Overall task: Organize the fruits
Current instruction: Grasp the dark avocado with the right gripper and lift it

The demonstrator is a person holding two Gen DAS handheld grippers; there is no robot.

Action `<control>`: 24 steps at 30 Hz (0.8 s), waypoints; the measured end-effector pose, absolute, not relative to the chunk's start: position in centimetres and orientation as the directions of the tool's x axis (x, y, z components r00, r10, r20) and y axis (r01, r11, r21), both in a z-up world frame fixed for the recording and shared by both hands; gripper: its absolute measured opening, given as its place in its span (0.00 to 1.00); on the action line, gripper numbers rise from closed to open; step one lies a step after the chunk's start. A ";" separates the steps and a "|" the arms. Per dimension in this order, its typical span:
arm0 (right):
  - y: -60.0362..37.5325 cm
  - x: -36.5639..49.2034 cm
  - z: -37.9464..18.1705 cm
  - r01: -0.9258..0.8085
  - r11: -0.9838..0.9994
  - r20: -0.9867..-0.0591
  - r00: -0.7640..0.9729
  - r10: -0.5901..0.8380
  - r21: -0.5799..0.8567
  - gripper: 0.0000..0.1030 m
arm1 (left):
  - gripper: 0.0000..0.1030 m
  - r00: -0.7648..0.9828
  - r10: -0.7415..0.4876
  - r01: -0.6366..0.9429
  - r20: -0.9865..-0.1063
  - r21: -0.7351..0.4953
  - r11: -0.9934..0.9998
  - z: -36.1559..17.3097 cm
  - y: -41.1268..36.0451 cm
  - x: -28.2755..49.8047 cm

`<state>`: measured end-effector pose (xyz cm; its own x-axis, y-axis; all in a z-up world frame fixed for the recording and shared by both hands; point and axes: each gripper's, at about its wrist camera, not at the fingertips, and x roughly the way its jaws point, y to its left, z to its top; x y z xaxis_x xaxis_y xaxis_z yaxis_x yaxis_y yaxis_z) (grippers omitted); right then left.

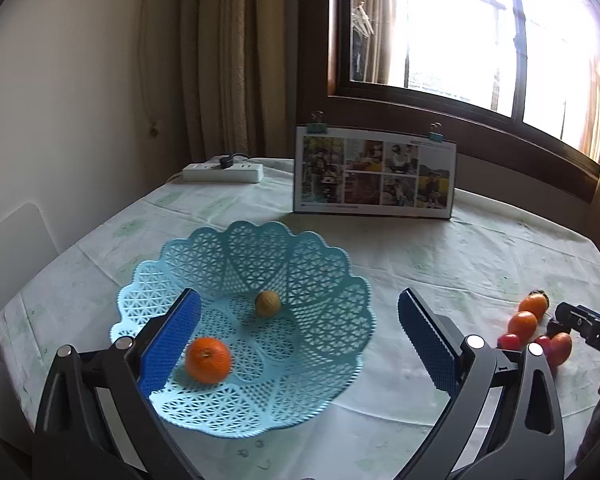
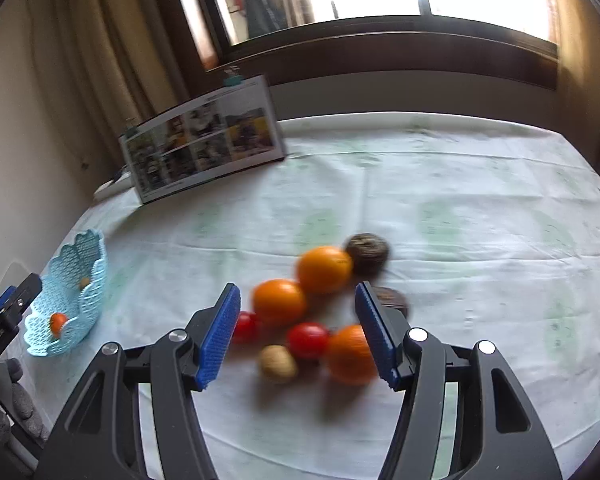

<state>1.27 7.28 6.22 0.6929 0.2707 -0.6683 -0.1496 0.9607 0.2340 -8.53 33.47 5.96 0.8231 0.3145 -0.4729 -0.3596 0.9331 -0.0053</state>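
Observation:
A light blue lattice fruit basket sits on the table and holds an orange and a small tan walnut. My left gripper hangs open over the basket, its left pad just beside the orange. In the right wrist view a pile of fruit lies on the cloth: three oranges, two red tomatoes, a tan walnut and dark brown round fruits. My right gripper is open around the near part of the pile, holding nothing. The basket shows at far left.
A standing photo calendar is at the back of the table, a white power strip at the back left. A window and curtains lie behind. A pale tablecloth covers the table; its right edge curves near the fruit pile.

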 end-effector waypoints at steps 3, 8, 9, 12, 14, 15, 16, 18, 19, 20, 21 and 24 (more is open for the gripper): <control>5.2 1.7 5.9 -0.109 0.967 -0.674 0.699 0.239 0.230 0.58 | 0.97 0.827 0.299 -0.338 -0.475 0.004 0.941 5.9 32.3 -8.0; 3.2 2.6 5.1 -0.079 0.968 -0.692 0.686 0.226 0.238 0.58 | 0.97 0.829 0.273 -0.309 -0.487 0.007 0.951 5.7 30.8 -7.3; 2.9 2.7 4.9 -0.080 0.967 -0.694 0.682 0.230 0.241 0.58 | 0.97 0.830 0.271 -0.305 -0.487 0.011 0.952 5.7 30.6 -7.2; 2.9 3.6 4.1 -0.080 0.965 -0.712 0.661 0.239 0.250 0.58 | 0.97 0.833 0.266 -0.292 -0.486 0.023 0.956 5.8 29.9 -7.1; 2.8 4.2 3.5 -0.069 0.961 -0.726 0.641 0.248 0.268 0.58 | 0.97 0.833 0.263 -0.284 -0.486 0.030 0.958 5.9 29.5 -7.1; 2.8 4.5 3.2 -0.063 0.962 -0.731 0.637 0.245 0.267 0.58 | 0.97 0.834 0.263 -0.282 -0.486 0.034 0.959 5.9 29.4 -7.1; 2.9 4.7 3.0 -0.058 0.965 -0.737 0.634 0.235 0.258 0.58 | 0.97 0.834 0.262 -0.280 -0.486 0.037 0.959 5.9 29.2 -7.2; 2.9 5.1 2.3 -0.050 0.965 -0.751 0.618 0.232 0.257 0.55 | 0.97 0.832 0.262 -0.279 -0.488 0.040 0.960 5.9 29.2 -7.1; 2.9 5.3 1.9 -0.049 0.962 -0.763 0.598 0.244 0.269 0.50 | 0.97 0.832 0.261 -0.278 -0.490 0.041 0.960 5.9 29.1 -7.0; 3.0 5.3 1.7 -0.053 0.959 -0.767 0.588 0.256 0.279 0.49 | 0.97 0.831 0.262 -0.278 -0.490 0.041 0.960 6.0 29.1 -7.0; 3.0 5.3 1.6 -0.056 0.955 -0.766 0.584 0.268 0.291 0.47 | 0.97 0.831 0.262 -0.278 -0.491 0.043 0.960 5.9 29.1 -6.9; 3.1 5.2 1.8 -0.072 0.953 -0.761 0.586 0.278 0.294 0.41 | 0.97 0.829 0.252 -0.268 -0.500 0.041 0.963 5.9 28.7 -6.6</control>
